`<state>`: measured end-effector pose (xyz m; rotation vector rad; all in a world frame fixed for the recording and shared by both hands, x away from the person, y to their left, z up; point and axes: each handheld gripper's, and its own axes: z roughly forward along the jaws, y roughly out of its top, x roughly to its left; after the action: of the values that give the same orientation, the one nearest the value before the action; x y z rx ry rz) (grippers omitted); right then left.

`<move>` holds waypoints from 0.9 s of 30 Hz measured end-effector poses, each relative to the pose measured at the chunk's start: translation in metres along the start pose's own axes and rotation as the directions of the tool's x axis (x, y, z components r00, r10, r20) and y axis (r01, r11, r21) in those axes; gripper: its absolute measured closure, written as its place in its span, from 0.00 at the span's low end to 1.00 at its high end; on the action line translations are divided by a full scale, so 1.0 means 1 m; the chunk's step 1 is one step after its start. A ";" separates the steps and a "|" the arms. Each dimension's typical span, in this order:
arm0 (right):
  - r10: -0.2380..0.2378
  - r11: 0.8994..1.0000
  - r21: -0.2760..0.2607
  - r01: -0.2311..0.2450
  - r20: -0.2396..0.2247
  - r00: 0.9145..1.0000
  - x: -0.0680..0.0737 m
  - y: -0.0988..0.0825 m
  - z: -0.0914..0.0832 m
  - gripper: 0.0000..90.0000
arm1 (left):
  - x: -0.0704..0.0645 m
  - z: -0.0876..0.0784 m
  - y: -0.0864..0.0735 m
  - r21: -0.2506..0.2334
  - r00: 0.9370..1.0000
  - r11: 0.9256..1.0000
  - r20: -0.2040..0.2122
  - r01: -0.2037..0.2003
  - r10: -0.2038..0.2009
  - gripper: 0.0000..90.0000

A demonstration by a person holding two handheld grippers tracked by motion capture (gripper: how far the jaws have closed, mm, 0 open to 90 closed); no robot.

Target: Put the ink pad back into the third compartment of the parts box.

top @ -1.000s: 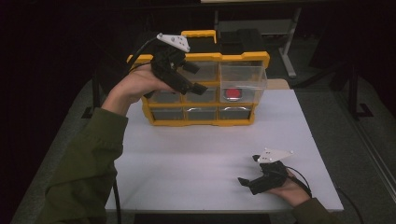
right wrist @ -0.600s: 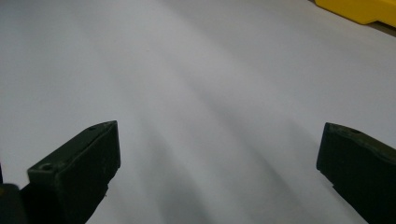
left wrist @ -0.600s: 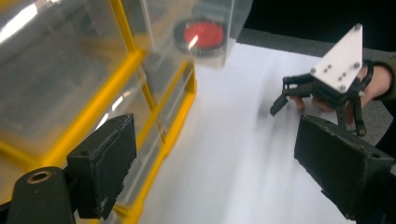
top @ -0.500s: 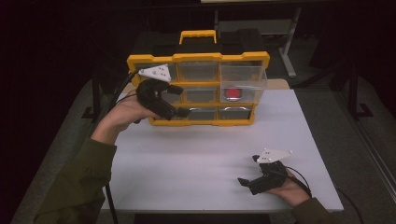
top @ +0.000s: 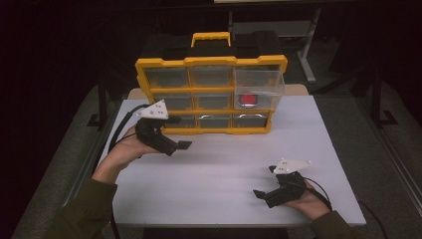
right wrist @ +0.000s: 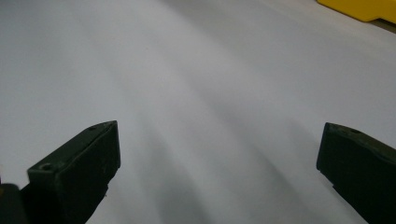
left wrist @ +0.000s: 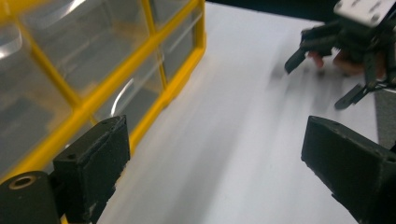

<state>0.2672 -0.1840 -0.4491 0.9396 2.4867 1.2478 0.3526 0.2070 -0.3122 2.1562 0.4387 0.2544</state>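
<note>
A yellow organizer (top: pixel 211 63) with clear drawers stands at the back of the white table (top: pixel 224 169). Its upper right drawer (top: pixel 260 82) is pulled out, and a red thing (top: pixel 247 100) shows through the clear plastic there; I cannot tell which drawer holds it. My left gripper (top: pixel 179 148) hovers low in front of the organizer's lower left corner, open and empty. In the left gripper view its jaws (left wrist: pixel 219 172) stand wide apart beside the yellow frame (left wrist: pixel 154 107). My right gripper (top: pixel 264 181) rests near the table's front right, open and empty (right wrist: pixel 217 158).
The left gripper view catches the right gripper (left wrist: pixel 345 42) farther off across the table. A corner of the organizer (right wrist: pixel 364 9) shows in the right gripper view. Dark floor and table legs (top: pixel 311 45) surround the table. Cables trail from both grippers.
My left gripper has come down and back from the organizer's upper left drawers to just above the table in front of its lower left corner. The right gripper has stayed put.
</note>
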 end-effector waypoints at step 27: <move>-0.006 1.000 0.001 0.006 0.004 1.000 0.001 0.000 0.000 0.00 | -0.034 0.006 -0.112 -0.041 0.991 0.992 -0.062 0.116 -0.119 0.00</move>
<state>0.2668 -0.1837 -0.4492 0.9333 2.4850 1.2415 0.2996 0.2491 -0.4072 2.0813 0.5913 0.2643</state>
